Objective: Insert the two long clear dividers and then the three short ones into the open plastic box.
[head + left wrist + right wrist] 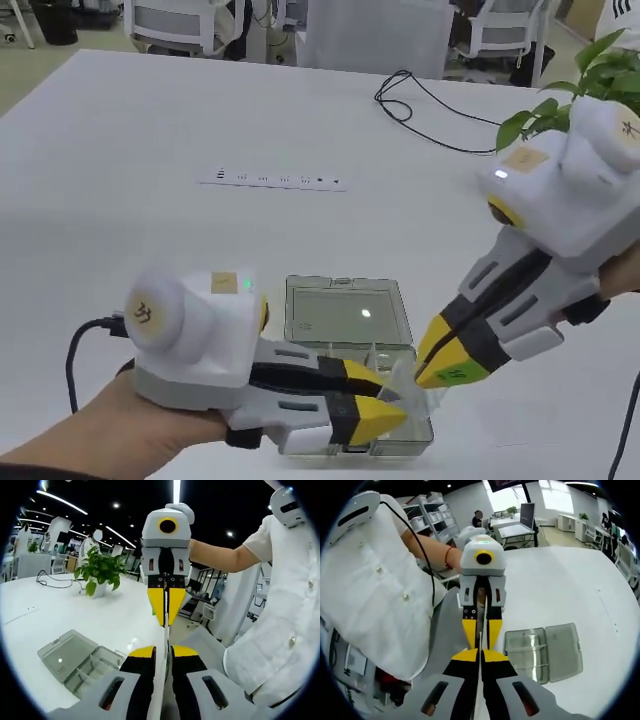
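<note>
The open clear plastic box (420, 436) lies on the white table near its front edge, with its lid (345, 312) folded flat behind it. Clear partitions stand inside the box (527, 654). Just above the box my two grippers meet tip to tip. The left gripper (385, 405) comes in from the left and the right gripper (428, 368) slants down from the right. Both are shut on one thin clear divider (405, 386). In the left gripper view the divider (164, 637) runs edge-on from my own jaws up to the right gripper (165, 624), with the box (95, 669) lower left.
A white power strip (275, 181) lies mid-table, and a black cable (420, 105) loops at the back. A potted plant (590, 80) stands at the right rear. Chairs line the far side. A person's white shirt (280, 630) is close behind the grippers.
</note>
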The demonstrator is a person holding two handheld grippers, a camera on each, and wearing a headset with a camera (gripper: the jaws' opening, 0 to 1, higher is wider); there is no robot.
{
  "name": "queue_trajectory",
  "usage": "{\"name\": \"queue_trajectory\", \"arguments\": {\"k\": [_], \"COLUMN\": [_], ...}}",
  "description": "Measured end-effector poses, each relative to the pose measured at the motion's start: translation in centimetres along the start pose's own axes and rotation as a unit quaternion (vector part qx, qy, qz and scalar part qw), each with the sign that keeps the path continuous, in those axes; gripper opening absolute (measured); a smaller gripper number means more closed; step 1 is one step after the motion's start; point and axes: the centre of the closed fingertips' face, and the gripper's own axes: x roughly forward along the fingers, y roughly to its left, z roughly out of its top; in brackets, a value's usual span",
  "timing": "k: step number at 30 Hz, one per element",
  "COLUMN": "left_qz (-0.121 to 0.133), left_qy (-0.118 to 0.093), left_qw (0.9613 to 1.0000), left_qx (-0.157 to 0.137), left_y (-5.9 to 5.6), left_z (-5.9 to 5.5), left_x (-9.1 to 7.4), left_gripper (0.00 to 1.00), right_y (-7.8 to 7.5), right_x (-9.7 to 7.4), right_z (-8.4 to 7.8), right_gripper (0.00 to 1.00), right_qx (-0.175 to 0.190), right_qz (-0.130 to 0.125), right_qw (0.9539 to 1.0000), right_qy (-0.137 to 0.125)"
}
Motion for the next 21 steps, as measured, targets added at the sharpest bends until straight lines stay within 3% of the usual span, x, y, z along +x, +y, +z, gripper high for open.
{"name": "queue_trajectory", "arguments": {"k": [9, 17, 21], "left_qz": [0.039, 0.083, 0.092], "left_qy": [0.009, 0.012, 0.017], "left_qw": [0.9992, 0.9963, 0.9954], "left_qx": [0.009, 0.020, 0.022], "left_y": [1.7, 3.5, 4.1], "left_z": [-1.0, -1.7, -2.1], "left_x": [-1.3, -2.8, -3.5], "left_gripper": [0.24, 0.56, 0.60], "right_y": [-0.6, -1.8, -2.5], "right_x": [0.0, 0.2, 0.6], "right_z": [0.7, 1.1, 1.3], "right_gripper": [0.03, 0.03, 0.03], "right_qx": [-0.004, -0.005, -0.006], "right_qz": [-0.023, -0.044, -0.052], "right_qw": [0.9997, 0.9989, 0.9985], "right_qy": [-0.010, -0.015, -0.016]}}
